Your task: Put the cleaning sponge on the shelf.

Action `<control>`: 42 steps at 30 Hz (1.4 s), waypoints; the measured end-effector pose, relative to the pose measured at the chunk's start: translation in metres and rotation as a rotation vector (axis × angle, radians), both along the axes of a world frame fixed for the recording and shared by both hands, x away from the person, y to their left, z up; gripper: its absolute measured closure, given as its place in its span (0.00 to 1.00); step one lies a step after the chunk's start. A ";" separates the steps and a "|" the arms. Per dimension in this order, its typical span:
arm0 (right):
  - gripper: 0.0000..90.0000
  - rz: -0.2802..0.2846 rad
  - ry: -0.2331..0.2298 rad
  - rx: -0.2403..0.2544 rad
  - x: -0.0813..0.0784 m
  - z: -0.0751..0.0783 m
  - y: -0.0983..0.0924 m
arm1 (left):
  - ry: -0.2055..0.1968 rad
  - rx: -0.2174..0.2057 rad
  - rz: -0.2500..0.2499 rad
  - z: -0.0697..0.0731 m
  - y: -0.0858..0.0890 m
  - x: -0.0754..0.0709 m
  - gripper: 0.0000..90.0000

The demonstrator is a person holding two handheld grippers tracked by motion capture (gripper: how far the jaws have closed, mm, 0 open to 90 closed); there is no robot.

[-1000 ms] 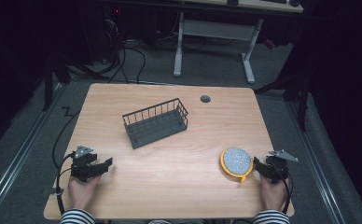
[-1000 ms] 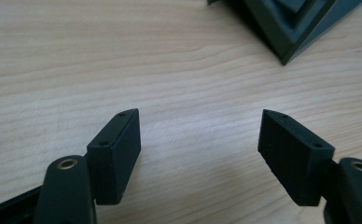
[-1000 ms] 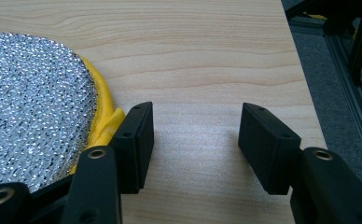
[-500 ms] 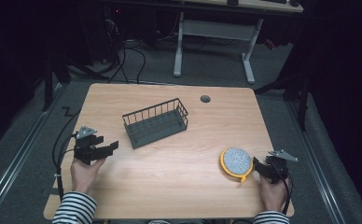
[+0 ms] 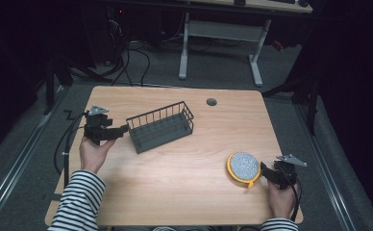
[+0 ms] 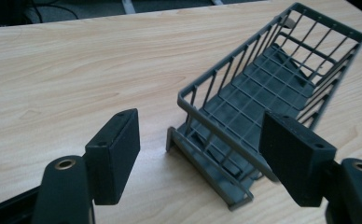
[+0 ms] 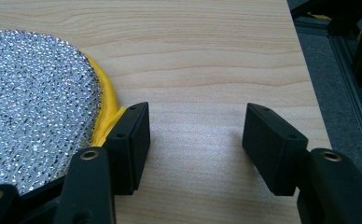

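Near the counter's front right edge, the right tongs stand wide, just beside a round, soft, light scouring pad. Farther left, the left tongs gape empty at a stiff, light wire basket's near rim, a good hold.

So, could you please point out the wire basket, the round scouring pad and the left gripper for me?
wire basket point(image 5: 152, 136): high view, its floor.
round scouring pad point(image 5: 243, 163): high view, silvery top face.
left gripper point(image 5: 123, 128): high view, between its fingertips.
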State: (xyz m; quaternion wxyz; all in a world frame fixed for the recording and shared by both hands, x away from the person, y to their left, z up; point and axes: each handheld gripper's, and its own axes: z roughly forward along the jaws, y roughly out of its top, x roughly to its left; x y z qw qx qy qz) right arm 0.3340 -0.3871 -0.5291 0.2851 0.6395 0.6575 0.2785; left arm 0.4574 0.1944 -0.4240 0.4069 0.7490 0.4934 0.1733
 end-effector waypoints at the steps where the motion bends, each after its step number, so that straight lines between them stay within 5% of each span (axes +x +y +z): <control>1: 0.46 0.001 0.000 0.000 0.000 0.000 0.000 | 0.010 0.005 -0.001 0.000 -0.001 0.005 0.34; 6: 0.46 0.001 0.000 0.000 0.000 0.000 0.000 | 0.025 -0.028 0.008 -0.005 -0.004 0.021 0.36; 10: 0.46 0.002 0.000 0.000 0.000 0.000 0.000 | 0.053 -0.006 0.015 -0.015 -0.006 0.029 0.36; 29: 0.46 0.005 -0.001 -0.003 0.000 0.000 0.000 | 0.066 -0.038 0.022 -0.030 -0.014 0.042 0.40; 42: 0.45 0.008 0.000 -0.001 0.000 0.000 0.000 | 0.086 -0.034 0.017 -0.038 -0.020 0.046 0.55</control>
